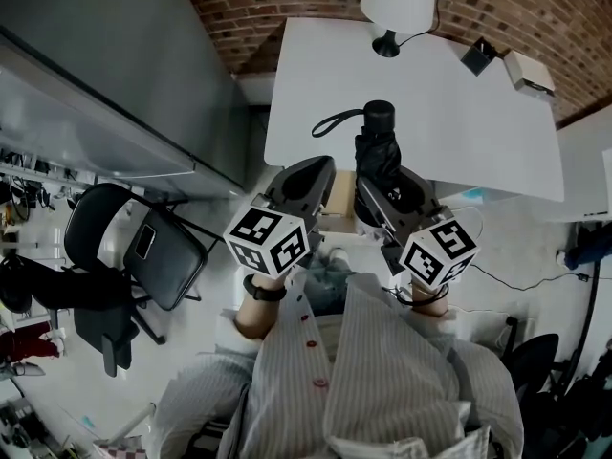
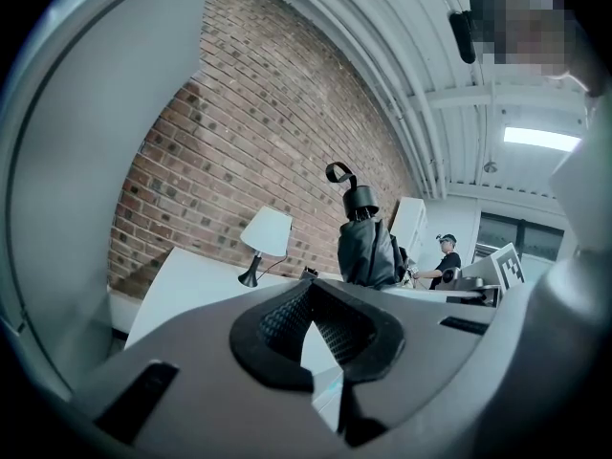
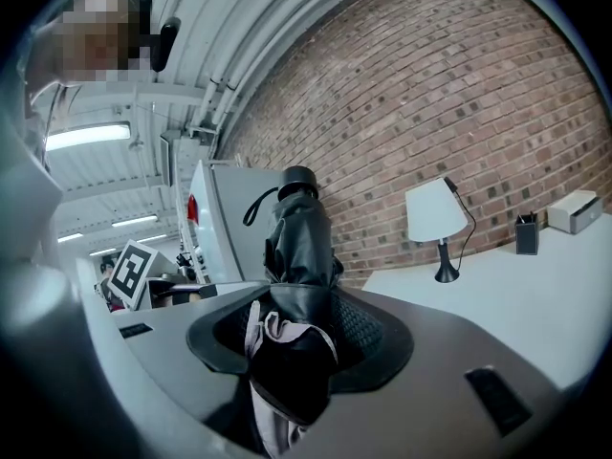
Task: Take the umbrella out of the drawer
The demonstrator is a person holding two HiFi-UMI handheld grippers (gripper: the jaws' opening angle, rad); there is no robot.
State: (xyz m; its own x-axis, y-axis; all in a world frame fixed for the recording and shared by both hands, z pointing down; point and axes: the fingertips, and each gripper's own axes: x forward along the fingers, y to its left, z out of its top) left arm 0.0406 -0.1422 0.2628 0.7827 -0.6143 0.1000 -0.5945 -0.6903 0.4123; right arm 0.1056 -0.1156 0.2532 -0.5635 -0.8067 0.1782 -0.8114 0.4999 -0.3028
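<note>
A folded black umbrella [image 1: 378, 146] with a wrist strap stands upright over the near edge of the white table [image 1: 449, 122]. My right gripper [image 1: 380, 197] is shut on its lower part, and in the right gripper view the umbrella [image 3: 299, 247] rises from between the pads, with fabric bunched in the jaws of the right gripper [image 3: 292, 338]. My left gripper [image 1: 318, 168] hangs just left of it, jaws together and nothing in them. In the left gripper view the umbrella [image 2: 368, 249] stands beyond the left gripper [image 2: 316, 325]. No drawer is clearly in view.
A white table lamp [image 1: 397, 3], a small black holder [image 1: 476, 55] and a white box [image 1: 529, 72] stand at the table's far side by the brick wall. A grey cabinet [image 1: 115, 75] and a black chair [image 1: 134, 247] are at the left. A person [image 2: 448, 256] stands far off.
</note>
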